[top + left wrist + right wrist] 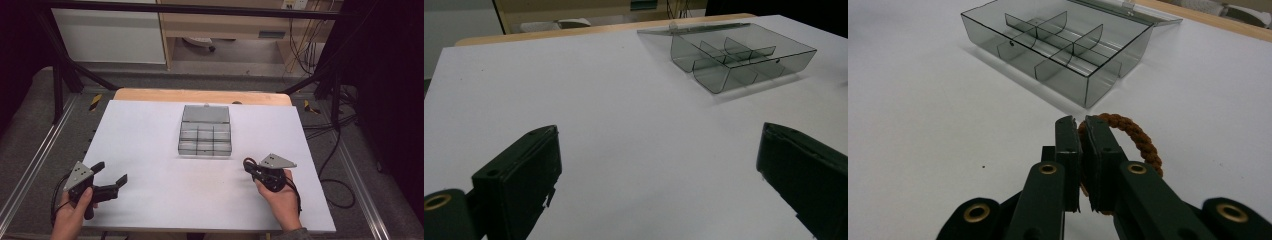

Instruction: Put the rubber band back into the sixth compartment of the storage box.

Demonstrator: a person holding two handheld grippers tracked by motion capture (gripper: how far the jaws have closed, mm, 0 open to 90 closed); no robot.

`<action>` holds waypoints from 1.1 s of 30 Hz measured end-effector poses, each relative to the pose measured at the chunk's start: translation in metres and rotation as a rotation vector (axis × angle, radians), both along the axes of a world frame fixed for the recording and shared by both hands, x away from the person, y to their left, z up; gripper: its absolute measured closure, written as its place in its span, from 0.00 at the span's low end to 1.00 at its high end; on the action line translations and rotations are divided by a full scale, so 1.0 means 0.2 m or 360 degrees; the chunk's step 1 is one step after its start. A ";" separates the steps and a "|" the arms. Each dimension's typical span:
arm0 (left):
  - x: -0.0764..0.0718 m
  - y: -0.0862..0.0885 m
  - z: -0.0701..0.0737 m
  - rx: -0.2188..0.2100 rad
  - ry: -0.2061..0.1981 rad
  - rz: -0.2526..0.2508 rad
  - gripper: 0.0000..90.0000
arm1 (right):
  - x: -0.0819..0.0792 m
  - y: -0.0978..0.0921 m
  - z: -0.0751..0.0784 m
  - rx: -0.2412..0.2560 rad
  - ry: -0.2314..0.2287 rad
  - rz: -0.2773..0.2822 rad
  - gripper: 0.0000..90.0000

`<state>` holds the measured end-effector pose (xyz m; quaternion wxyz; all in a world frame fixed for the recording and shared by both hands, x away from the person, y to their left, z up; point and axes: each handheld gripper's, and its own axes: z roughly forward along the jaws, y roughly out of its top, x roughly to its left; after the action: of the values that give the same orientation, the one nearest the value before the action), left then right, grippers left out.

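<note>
Right gripper [1082, 131] fingers pinched on brown braided ring [1133, 134], left gripper [659, 165] fingers spread wide, empty.

White table [150, 150] — open divided box [205, 136]

No readable text — no labels, no numbers

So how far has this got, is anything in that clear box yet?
Not yet. Done: the box lies open on the table, lid folded back, and its compartments look bare. In hand: the right gripper is shut on a brown braided hair tie, short of the box. The left gripper waits open, apart. Left: probably carrying the hair tie over and dropping it into a compartment.
</note>
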<state>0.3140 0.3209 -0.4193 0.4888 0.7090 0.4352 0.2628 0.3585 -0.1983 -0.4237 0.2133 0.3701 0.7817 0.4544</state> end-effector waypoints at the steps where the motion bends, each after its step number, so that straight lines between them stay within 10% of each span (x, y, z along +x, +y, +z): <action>1: 0.00 0.00 0.00 0.0001 0.0000 0.0000 0.05 | 0.00 0.00 0.00 0.0004 0.0000 0.0002 0.95; 33: 0.00 0.00 0.00 -0.0002 0.0004 0.0009 0.05 | 0.08 0.11 0.22 -0.0035 -0.0055 0.0100 0.95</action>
<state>0.3134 0.3219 -0.4200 0.4880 0.7077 0.4380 0.2631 0.3746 -0.1768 -0.3806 0.2165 0.3352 0.7941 0.4584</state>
